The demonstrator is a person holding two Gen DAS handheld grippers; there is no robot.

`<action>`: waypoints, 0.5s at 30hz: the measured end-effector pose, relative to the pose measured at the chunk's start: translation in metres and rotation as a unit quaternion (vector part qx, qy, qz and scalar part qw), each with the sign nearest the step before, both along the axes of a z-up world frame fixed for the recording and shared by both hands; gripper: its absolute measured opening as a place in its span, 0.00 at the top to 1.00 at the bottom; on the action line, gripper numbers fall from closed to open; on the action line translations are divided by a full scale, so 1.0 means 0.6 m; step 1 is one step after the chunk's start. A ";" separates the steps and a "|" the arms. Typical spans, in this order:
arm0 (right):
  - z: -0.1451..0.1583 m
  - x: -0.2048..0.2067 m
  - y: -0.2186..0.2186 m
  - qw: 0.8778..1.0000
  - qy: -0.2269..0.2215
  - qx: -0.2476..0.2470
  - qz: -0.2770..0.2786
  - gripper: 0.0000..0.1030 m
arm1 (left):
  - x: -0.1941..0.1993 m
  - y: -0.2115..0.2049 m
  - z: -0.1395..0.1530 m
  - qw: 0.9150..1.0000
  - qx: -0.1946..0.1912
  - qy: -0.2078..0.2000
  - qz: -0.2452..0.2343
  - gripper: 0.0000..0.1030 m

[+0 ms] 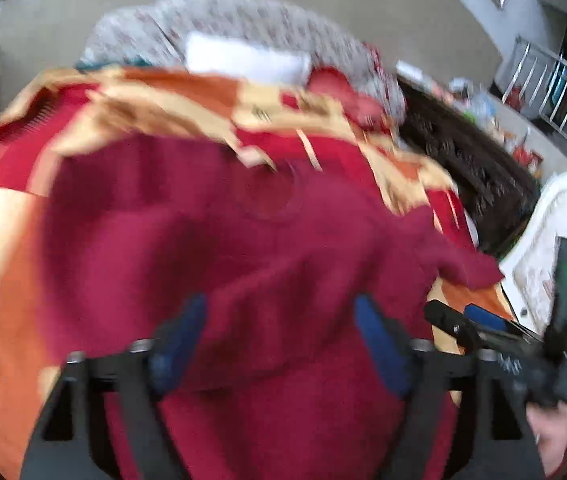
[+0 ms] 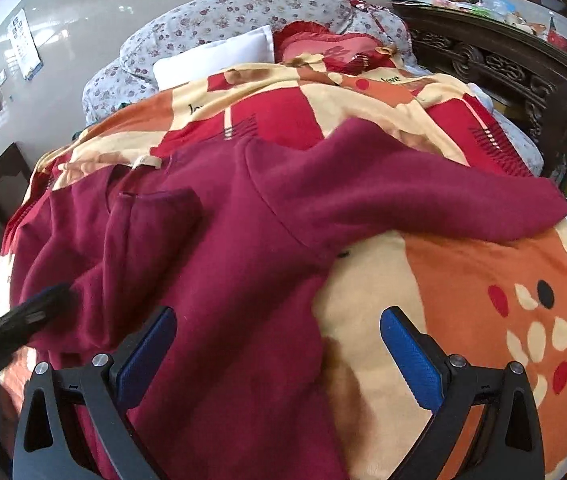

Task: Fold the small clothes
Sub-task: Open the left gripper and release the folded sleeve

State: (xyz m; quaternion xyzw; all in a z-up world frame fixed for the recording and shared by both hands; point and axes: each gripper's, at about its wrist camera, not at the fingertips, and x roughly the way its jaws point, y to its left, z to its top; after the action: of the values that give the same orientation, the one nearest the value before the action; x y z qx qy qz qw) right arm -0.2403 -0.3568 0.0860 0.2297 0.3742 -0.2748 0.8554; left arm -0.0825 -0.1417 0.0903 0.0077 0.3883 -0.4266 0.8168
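Folding barely begun: maroon sweater [image 2: 219,240] spread on the bed's blanket [image 2: 463,280].

One sleeve is laid across; both left gripper [image 1: 279,344] and right gripper [image 2: 277,344] are held released, nothing grasped.

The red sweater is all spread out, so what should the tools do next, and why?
Probably close the right tool on the sweater's near edge. Both tools are open and holding nothing, one sleeve still sticks out sideways over the blanket, and the edge lies between the right fingers.
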 end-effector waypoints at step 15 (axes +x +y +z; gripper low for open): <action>-0.045 0.137 0.003 0.994 0.038 -0.076 0.068 0.49 | 0.131 0.147 -0.094 0.978 0.101 0.007 0.180 0.13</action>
State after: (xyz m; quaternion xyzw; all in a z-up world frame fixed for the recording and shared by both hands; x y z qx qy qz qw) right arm -0.1582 -0.3551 0.0590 0.1278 0.3989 -0.2521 0.8723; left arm -0.0042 -0.0537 0.0341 0.0173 0.4303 -0.2309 0.8725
